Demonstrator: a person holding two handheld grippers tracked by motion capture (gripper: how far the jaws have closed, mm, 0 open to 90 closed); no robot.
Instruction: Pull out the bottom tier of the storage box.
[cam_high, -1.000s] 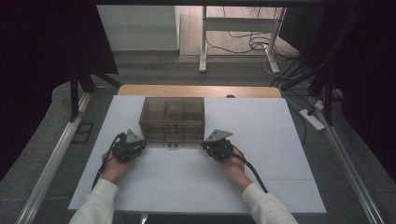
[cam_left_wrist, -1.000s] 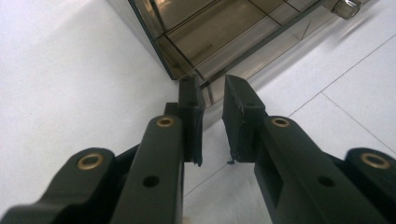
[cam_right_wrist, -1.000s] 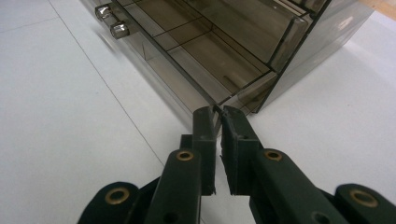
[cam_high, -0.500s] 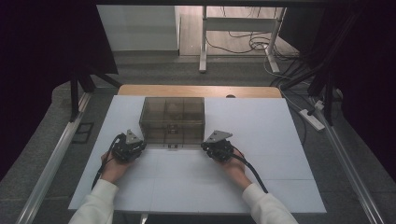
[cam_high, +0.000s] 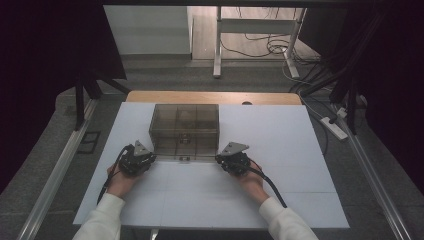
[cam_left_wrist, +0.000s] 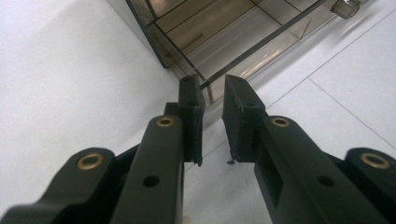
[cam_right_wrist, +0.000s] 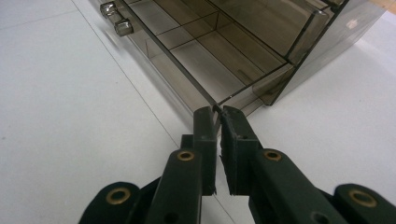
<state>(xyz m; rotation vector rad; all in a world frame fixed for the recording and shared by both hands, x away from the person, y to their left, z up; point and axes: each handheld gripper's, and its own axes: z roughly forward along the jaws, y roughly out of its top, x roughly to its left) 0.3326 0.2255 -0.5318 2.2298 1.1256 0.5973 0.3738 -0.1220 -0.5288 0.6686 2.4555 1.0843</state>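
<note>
A smoky see-through drawer box (cam_high: 184, 131) stands on the white table (cam_high: 280, 135), with a small knob (cam_high: 184, 159) on its front. My left gripper (cam_high: 150, 157) lies at the box's front left corner. In the left gripper view its jaws (cam_left_wrist: 214, 88) stand a narrow gap apart, the drawer box (cam_left_wrist: 233, 32) front's corner just beyond the tips and nothing pinched. My right gripper (cam_high: 220, 158) lies at the front right corner. In the right gripper view its jaws (cam_right_wrist: 218, 112) are shut, and the front panel's corner (cam_right_wrist: 215, 105) meets the tips. Whether it is pinched is unclear.
A wooden strip (cam_high: 215, 97) runs along the table's far edge. A power strip (cam_high: 334, 127) and cables lie on the floor to the right. Metal rails (cam_high: 55, 170) flank the table. A desk frame (cam_high: 217, 45) stands farther back.
</note>
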